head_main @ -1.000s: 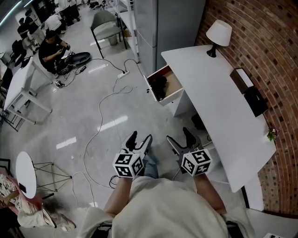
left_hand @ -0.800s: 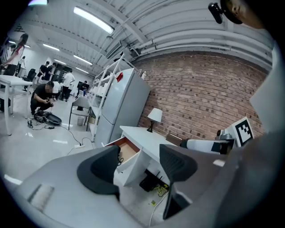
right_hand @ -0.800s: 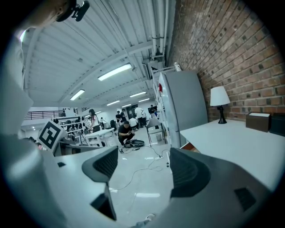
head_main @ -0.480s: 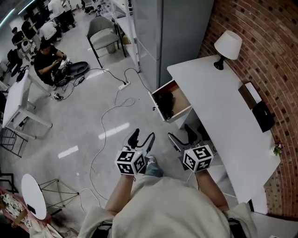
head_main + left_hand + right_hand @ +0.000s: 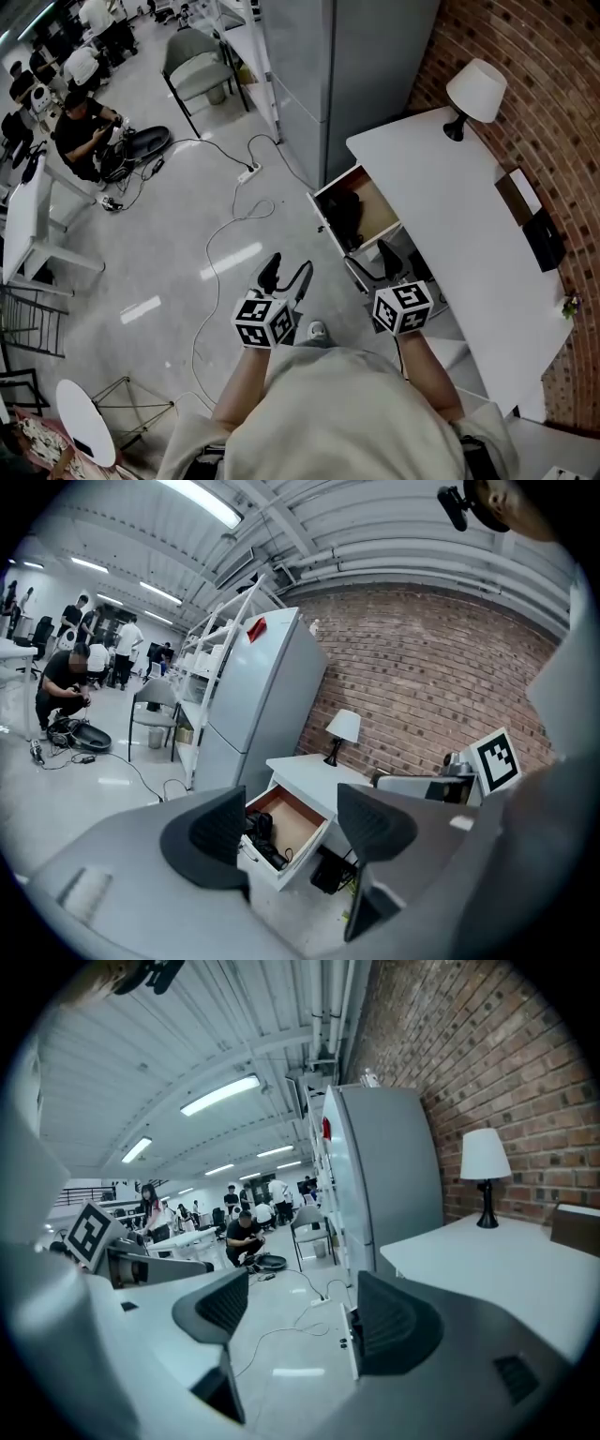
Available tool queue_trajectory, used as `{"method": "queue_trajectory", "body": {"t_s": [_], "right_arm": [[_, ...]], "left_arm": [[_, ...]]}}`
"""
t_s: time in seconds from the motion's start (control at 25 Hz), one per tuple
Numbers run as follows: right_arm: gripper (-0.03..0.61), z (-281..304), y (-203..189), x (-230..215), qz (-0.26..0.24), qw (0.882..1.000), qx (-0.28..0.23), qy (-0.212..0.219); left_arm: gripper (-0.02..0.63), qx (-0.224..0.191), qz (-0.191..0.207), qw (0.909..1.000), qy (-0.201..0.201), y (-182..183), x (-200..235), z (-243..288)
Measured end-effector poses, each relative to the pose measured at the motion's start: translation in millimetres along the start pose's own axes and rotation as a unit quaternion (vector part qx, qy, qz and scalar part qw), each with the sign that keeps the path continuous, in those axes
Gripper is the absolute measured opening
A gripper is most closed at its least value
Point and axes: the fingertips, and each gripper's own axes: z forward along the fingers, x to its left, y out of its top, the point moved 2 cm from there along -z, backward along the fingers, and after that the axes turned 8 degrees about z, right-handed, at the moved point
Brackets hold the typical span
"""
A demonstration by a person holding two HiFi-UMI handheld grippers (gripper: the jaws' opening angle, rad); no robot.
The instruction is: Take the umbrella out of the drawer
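Observation:
The wooden drawer stands pulled out from the end of the white desk. A black folded umbrella lies in its left part, with a cord beside it. My left gripper hangs open over the floor, short of the drawer and to its left. My right gripper is open too, just below the drawer's near corner. In the left gripper view the drawer and the umbrella show between the open jaws of that gripper. The right gripper holds nothing; the drawer front shows edge-on.
A grey fridge stands behind the drawer. A lamp and dark boxes sit on the desk. A power cable runs across the floor. A chair, white tables and a crouching person are farther left.
The person has stepped toward the desk, so the drawer now lies closer to both grippers. Both grippers stay open and empty.

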Motion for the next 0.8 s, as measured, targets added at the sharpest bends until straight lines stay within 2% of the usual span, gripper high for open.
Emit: {"method": "queue_trajectory", "body": {"t_s": [0.24,0.44,0.8], "right_arm": [[0.350,36,-11,-15,0.009,0.999,0.025,-0.027],[0.348,66,-31,-37,0.017,0.997,0.065,-0.045],[0.348,141,-66,-105,0.040,0.989,0.133,-0.060]], "left_arm": [[0.291,0.018,-0.008,0.9998,-0.007,-6,30,18],[0.291,0.033,-0.026,0.9991,-0.002,-16,46,31],[0.291,0.062,-0.055,0.9963,0.022,-37,73,73]]}}
